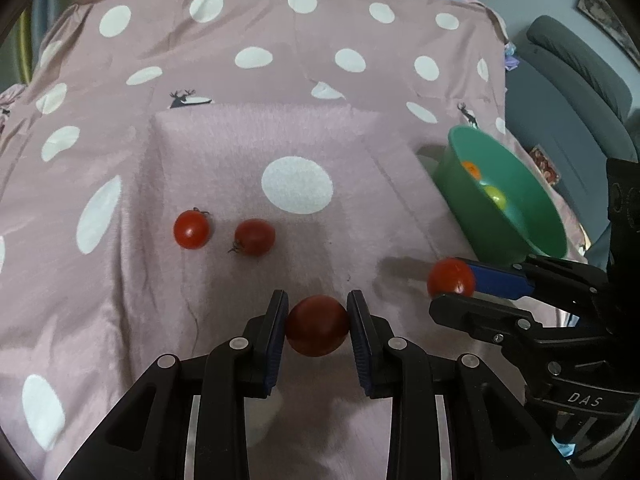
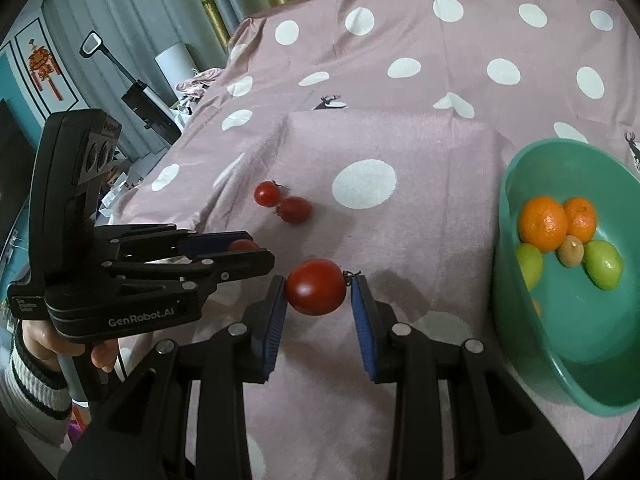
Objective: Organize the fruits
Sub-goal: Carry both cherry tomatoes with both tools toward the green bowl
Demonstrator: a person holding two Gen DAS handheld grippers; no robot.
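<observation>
My left gripper (image 1: pixel 317 308) is shut on a red tomato (image 1: pixel 317 325) just above the pink dotted cloth (image 1: pixel 280 128). My right gripper (image 2: pixel 318 285) is shut on another red tomato (image 2: pixel 316 287); it also shows in the left wrist view (image 1: pixel 451 279). Two small tomatoes (image 1: pixel 191 229) (image 1: pixel 254 237) lie side by side on the cloth ahead; they also show in the right wrist view (image 2: pixel 267 193) (image 2: pixel 295 209). A green bowl (image 2: pixel 568 364) at the right holds two oranges (image 2: pixel 543 223), green fruits (image 2: pixel 604 265) and a small brown fruit (image 2: pixel 571 251).
The cloth covers a raised square block (image 1: pixel 260 148) under the fruit. A grey sofa (image 1: pixel 572 80) stands beyond the right edge. Curtains, a lamp and clutter (image 2: pixel 168 64) lie past the left edge. The left gripper body (image 2: pixel 120 276) sits close beside my right one.
</observation>
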